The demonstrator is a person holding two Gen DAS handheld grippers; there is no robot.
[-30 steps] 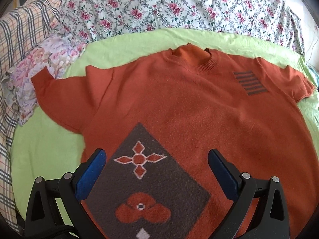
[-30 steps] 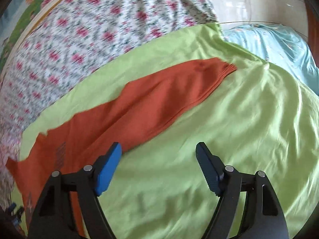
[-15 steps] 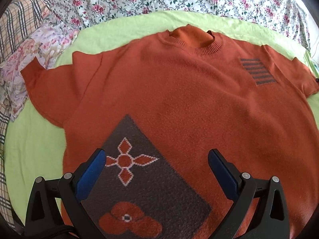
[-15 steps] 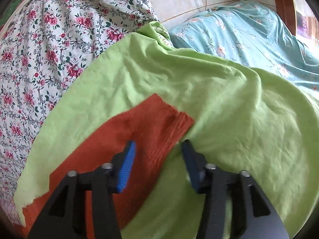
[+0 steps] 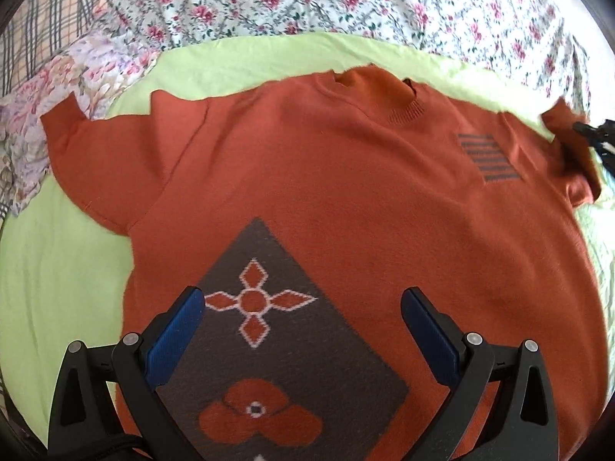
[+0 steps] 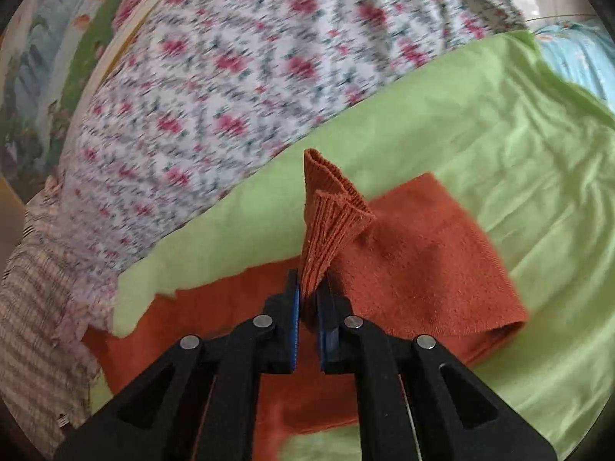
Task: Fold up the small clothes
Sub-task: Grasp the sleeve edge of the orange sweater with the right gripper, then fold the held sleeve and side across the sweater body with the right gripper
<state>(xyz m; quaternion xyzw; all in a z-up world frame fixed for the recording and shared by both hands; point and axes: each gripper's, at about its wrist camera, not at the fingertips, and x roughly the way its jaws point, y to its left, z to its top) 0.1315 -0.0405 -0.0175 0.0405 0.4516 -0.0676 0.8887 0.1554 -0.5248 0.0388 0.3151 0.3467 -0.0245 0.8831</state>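
My right hand-held gripper [image 6: 309, 299] is pinched tight on the ribbed sleeve cuff [image 6: 330, 215] of the orange sweater [image 5: 346, 176], which lies flat on the bed's green sheet [image 5: 57, 269]. My left hand-held gripper [image 5: 303, 319] hangs spread wide over the hem, touching nothing. Floral bedding [image 6: 230, 77] is blurred.

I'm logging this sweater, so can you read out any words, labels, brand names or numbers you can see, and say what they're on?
None: no readable text in either view.
The orange sweater carries only patterns: a grey striped patch and a brown diamond panel with flower motifs.
No tag or label shows.
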